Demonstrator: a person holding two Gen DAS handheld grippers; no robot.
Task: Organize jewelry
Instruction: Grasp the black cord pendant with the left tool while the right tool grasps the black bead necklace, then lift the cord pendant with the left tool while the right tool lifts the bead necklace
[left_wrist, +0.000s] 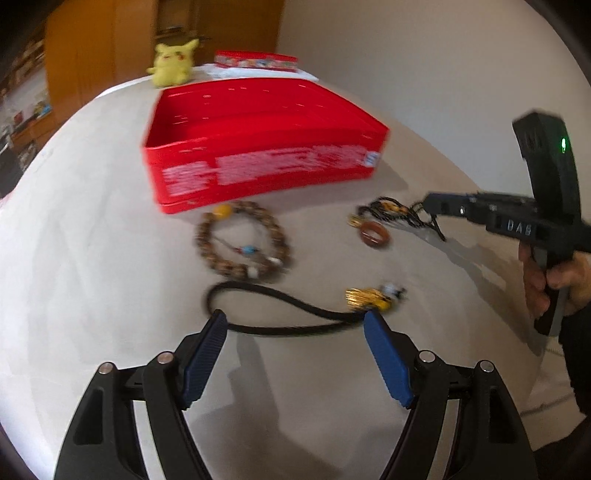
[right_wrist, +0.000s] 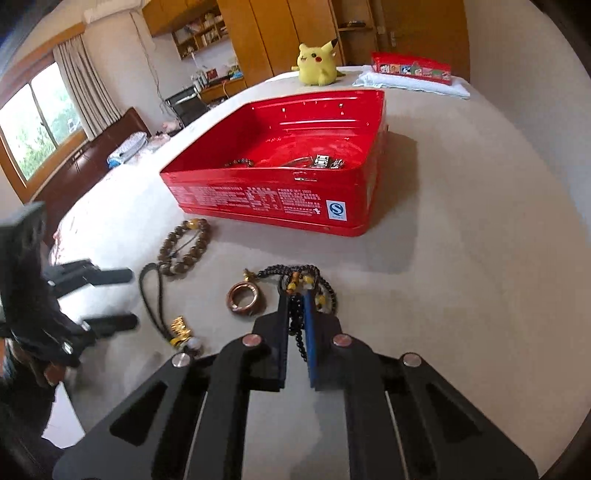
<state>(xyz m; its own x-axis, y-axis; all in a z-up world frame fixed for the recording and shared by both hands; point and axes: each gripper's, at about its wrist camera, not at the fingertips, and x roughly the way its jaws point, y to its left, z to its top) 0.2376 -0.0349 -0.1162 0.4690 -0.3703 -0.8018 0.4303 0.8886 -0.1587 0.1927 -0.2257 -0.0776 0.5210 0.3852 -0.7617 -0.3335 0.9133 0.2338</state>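
Through the left wrist camera I see my left gripper (left_wrist: 293, 321) with its fingers (left_wrist: 207, 354) wide apart, straddling a black cord necklace (left_wrist: 280, 314) that lies on the pale worktop (left_wrist: 92, 277); the cord runs between the tips, its gold charm cluster (left_wrist: 365, 297) sitting just beside the right tip at about 1 o'clock; nothing is pinched yet. At 12 o'clock a brown bead bracelet (left_wrist: 242, 243) lies just in front of the red tin (left_wrist: 258, 147), where I take it the jewelry goes. At 2 o'clock my right gripper (left_wrist: 430, 204) noses into a dark beaded strand (left_wrist: 388, 210), with a reddish-brown ring (left_wrist: 373, 234) beside it.

From the right wrist camera the right gripper (right_wrist: 295, 295) has its fingers (right_wrist: 282, 332) pressed together on that black beaded necklace (right_wrist: 306, 280), yellow beads showing among the black; loops spill out ahead at 12 o'clock and a strand hangs back between the blades. The copper-toned ring (right_wrist: 245, 299) lies at 11 o'clock, seemingly tied to the strand. The red tin (right_wrist: 273, 199) stands at 12 o'clock, well apart, already holding some metal pieces and beads.

I judge the step to be the pickup of the beaded necklace; next comes a lift clear of the worktop, then a carry over the tin's near wall; trailing loops could snag that rim.
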